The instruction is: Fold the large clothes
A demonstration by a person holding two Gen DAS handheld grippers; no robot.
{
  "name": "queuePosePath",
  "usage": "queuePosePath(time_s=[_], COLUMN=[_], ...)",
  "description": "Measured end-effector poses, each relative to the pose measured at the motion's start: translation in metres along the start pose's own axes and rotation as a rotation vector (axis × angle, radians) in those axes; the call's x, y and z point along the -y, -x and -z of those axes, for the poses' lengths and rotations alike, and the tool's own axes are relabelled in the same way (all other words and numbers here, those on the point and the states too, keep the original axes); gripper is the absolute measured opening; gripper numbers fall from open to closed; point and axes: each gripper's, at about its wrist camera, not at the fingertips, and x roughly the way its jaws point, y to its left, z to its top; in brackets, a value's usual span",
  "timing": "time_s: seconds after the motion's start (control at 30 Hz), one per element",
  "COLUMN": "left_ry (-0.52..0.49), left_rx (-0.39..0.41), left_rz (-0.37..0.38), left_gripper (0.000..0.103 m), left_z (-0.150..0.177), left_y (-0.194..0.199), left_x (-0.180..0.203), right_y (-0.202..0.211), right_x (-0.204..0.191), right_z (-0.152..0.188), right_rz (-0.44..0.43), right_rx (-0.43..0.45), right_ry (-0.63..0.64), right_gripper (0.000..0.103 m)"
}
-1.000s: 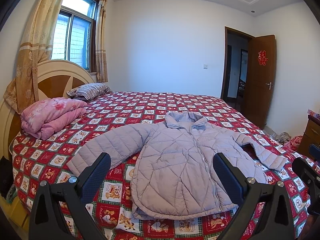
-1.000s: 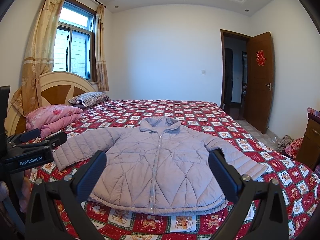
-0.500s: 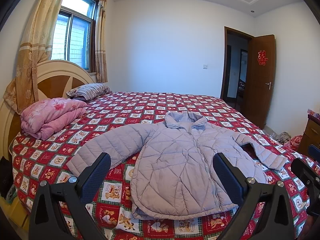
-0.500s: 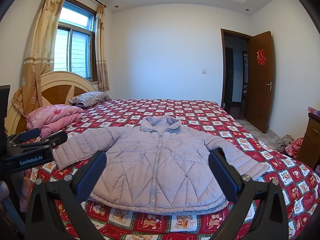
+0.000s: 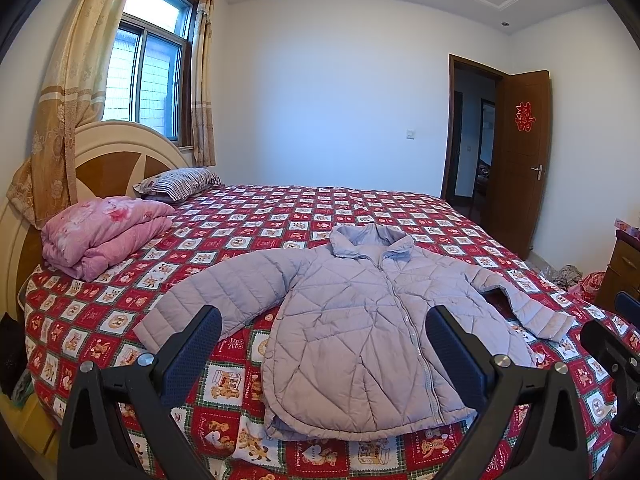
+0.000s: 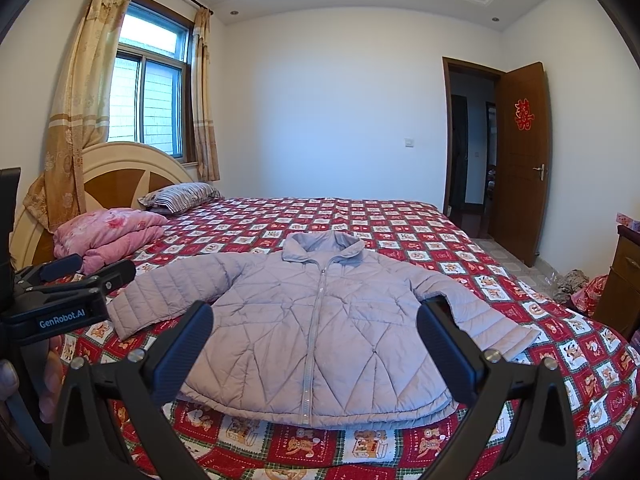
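A lilac quilted puffer jacket [image 5: 360, 320] lies flat and zipped on the bed, collar away from me, both sleeves spread out; it also shows in the right wrist view [image 6: 320, 320]. My left gripper [image 5: 322, 334] is open and empty, held above the near edge of the bed in front of the jacket's hem. My right gripper [image 6: 314, 330] is open and empty, also held short of the hem. The left gripper shows at the left edge of the right wrist view [image 6: 76, 272], and the right gripper at the right edge of the left wrist view [image 5: 612, 344].
The bed has a red patterned cover [image 5: 280, 220]. A folded pink quilt [image 5: 100, 232] and a striped pillow [image 5: 176, 180] lie by the headboard [image 5: 112, 160]. A wooden cabinet [image 6: 620, 280] stands at the right. The door [image 6: 520, 152] is open at the back right.
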Motion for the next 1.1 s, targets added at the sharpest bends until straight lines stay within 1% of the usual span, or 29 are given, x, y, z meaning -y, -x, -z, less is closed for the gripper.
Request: queuePosePath(time_s=[0.5, 0.63, 0.73, 0.83, 0.9, 1.0, 1.1], left_ry=[0.000, 0.000, 0.006, 0.005, -0.005, -0.020, -0.030], left_rx=[-0.003, -0.016, -0.026, -0.043, -0.064, -0.095, -0.135], left_rz=[-0.002, -0.002, 0.000, -0.007, -0.016, -0.021, -0.016], left_gripper=[0.102, 0.102, 0.102, 0.102, 0.102, 0.102, 0.102], left_z=[0.002, 0.004, 0.008, 0.013, 0.017, 0.023, 0.027], left_y=[-0.001, -0.008, -0.019, -0.039, -0.056, -0.083, -0.118], left_x=[0.000, -0.002, -0.005, -0.009, -0.009, -0.008, -0.004], right_y=[-0.001, -0.005, -0.015, -0.032, -0.043, -0.062, -0.083], right_x=[-0.002, -0.007, -0.002, 0.015, 0.032, 0.066, 0.108], right_z=[0.002, 0.010, 0.014, 0.019, 0.022, 0.031, 0.042], right_rz=[-0.001, -0.004, 0.004, 0.022, 0.050, 0.123, 0.190], right_rx=[-0.002, -0.010, -0.025, -0.063, -0.090, -0.130, -0.175], right_ry=[-0.001, -0.002, -0.014, -0.048, -0.069, -0.119, -0.202], right_gripper=[0.103, 0.103, 0.103, 0.103, 0.103, 0.103, 0.103])
